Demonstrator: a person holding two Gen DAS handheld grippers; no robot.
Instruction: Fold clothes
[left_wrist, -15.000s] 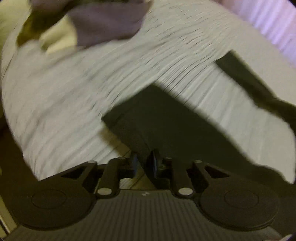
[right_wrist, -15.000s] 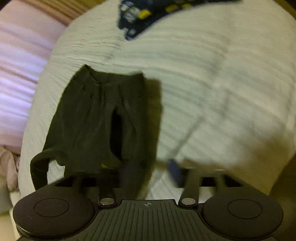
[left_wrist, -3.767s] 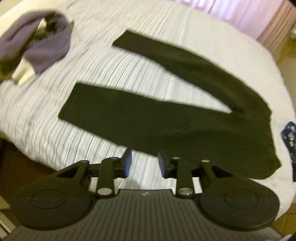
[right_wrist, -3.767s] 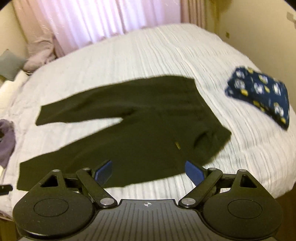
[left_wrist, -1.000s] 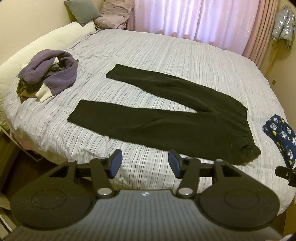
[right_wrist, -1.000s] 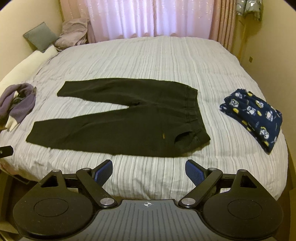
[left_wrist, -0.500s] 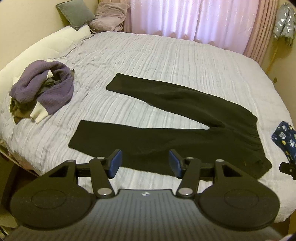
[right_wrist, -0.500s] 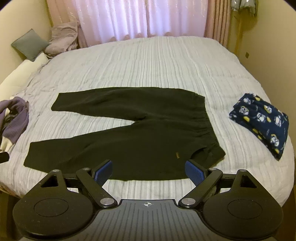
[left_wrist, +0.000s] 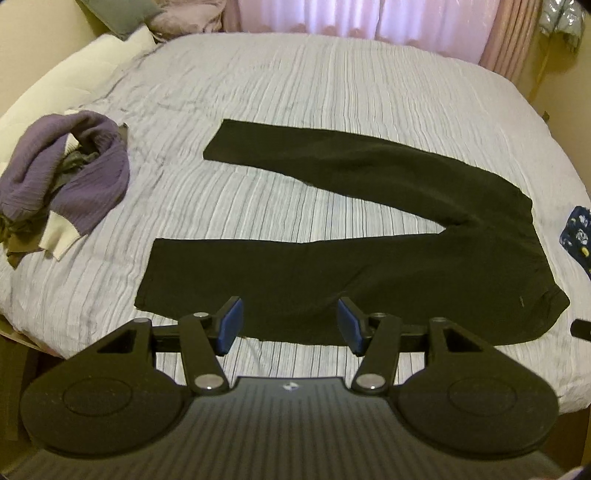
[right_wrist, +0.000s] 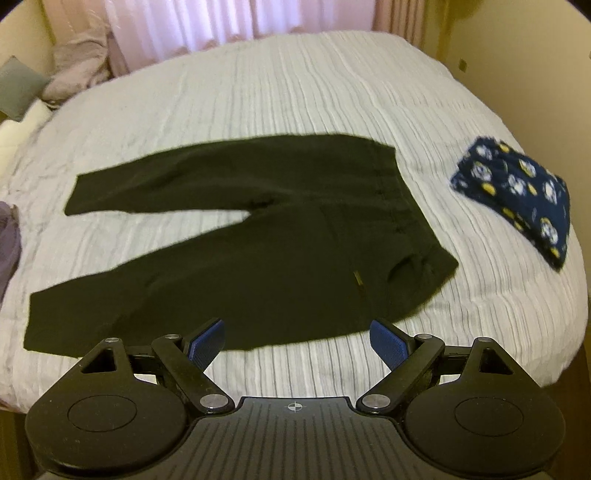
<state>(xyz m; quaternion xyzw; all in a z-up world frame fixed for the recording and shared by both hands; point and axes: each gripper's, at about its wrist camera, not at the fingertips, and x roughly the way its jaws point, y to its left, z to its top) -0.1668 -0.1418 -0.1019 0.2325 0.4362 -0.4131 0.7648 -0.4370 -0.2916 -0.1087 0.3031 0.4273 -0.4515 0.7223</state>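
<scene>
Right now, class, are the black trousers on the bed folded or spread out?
Spread out. The black trousers lie flat on the bed, both legs apart in a V, no layer doubled over.

Left gripper (left_wrist: 289, 325), right gripper (right_wrist: 297, 341): jaws apart (empty).

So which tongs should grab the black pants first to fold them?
Probably the left tongs. They hang open right over the near leg of the black pants, close to its cuff. The right tongs are open too, but sit over bare bed just short of the pants' edge.
</scene>
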